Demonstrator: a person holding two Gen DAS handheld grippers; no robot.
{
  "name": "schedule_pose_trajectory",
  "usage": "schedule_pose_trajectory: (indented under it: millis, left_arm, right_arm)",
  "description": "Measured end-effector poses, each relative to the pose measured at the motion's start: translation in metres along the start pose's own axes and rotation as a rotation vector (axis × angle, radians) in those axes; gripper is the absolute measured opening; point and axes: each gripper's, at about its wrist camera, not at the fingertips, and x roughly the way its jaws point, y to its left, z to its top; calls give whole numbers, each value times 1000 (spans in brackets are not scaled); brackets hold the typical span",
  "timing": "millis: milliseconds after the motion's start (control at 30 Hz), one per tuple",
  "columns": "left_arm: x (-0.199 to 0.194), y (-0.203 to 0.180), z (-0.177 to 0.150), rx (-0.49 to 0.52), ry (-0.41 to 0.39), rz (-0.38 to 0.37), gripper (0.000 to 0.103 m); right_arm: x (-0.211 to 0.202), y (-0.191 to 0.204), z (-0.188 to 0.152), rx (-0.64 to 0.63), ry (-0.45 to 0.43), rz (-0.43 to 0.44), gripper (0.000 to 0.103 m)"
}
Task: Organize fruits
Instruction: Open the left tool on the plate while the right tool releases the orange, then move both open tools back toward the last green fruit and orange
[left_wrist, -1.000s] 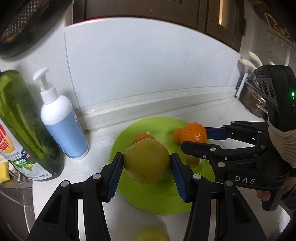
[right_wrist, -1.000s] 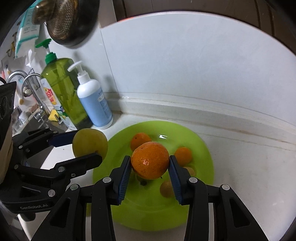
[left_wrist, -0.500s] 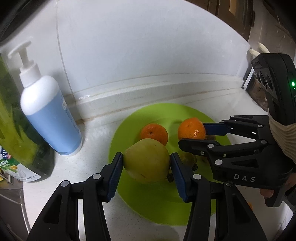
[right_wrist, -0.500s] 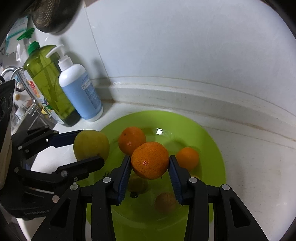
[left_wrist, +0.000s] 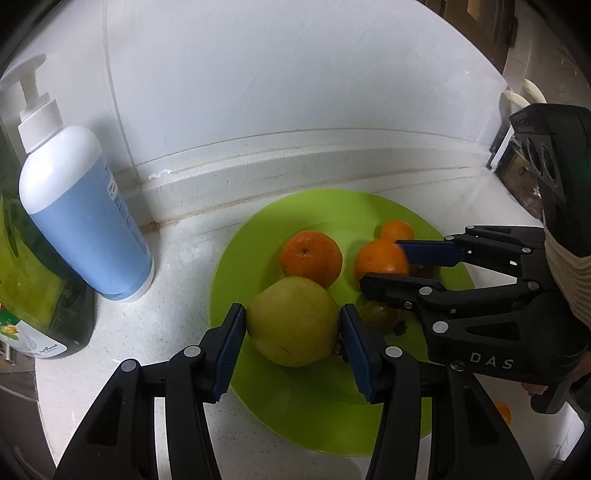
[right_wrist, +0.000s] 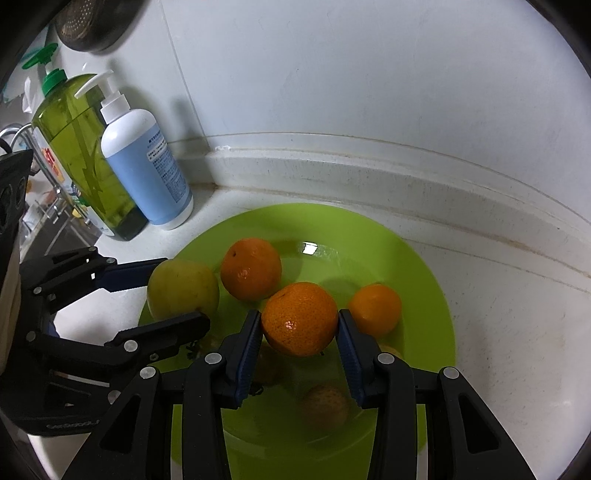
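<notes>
My left gripper (left_wrist: 293, 334) is shut on a yellow-green apple (left_wrist: 293, 320) at the left edge of the green plate (left_wrist: 236, 258). In the right wrist view that gripper (right_wrist: 162, 291) holds the apple (right_wrist: 183, 290) over the plate's (right_wrist: 424, 273) left rim. My right gripper (right_wrist: 300, 334) is shut on an orange (right_wrist: 300, 318) just above the plate's middle; in the left wrist view it (left_wrist: 388, 266) comes in from the right with the orange (left_wrist: 380, 260). Two more oranges (right_wrist: 251, 267) (right_wrist: 375, 309) and small darker fruits (right_wrist: 325, 406) lie on the plate.
A blue and white pump bottle (left_wrist: 83, 218) and a green dish-soap bottle (right_wrist: 79, 147) stand left of the plate against the white wall. A sink and tap (right_wrist: 18, 133) lie further left. An orange fruit (left_wrist: 504, 413) lies off the plate at the right.
Both grippers have moved forward and down over the plate with their fruits still held. The apple and the orange now sit lower, close to the plate.
</notes>
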Motion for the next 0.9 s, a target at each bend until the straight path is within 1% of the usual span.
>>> schedule_pose_trajectory:
  millis: [100,167,333,500,633,767,900]
  left_arm:
    - [-5,-2,2,8,-30,13,56]
    - [-10,-2,3,8,-50,17,56]
    - [-20,-2,4,10,-66,30,56]
    - [-39,-6,2,6,-90,37,57]
    - [-62,-13,-1,8,-128,43,64]
    - [-88,-17,-3,-18,-166,44,66]
    - [-113,-20,-10,-40,-195,44,69]
  right_arm:
    - [-1,2,0,-10,-6,-7,43]
    - [-3,2,1,-12,-10,-8,43]
    - [-9,1,-1,-9,-16,-11,43]
    - [-23,5,-3,-15,-42,-27,43]
    - [-44,10,-7,-12,-74,-27,43]
    - [-70,18,-14,-11,-127,-35,50]
    - [-96,27,-23,-5,-174,-45,50]
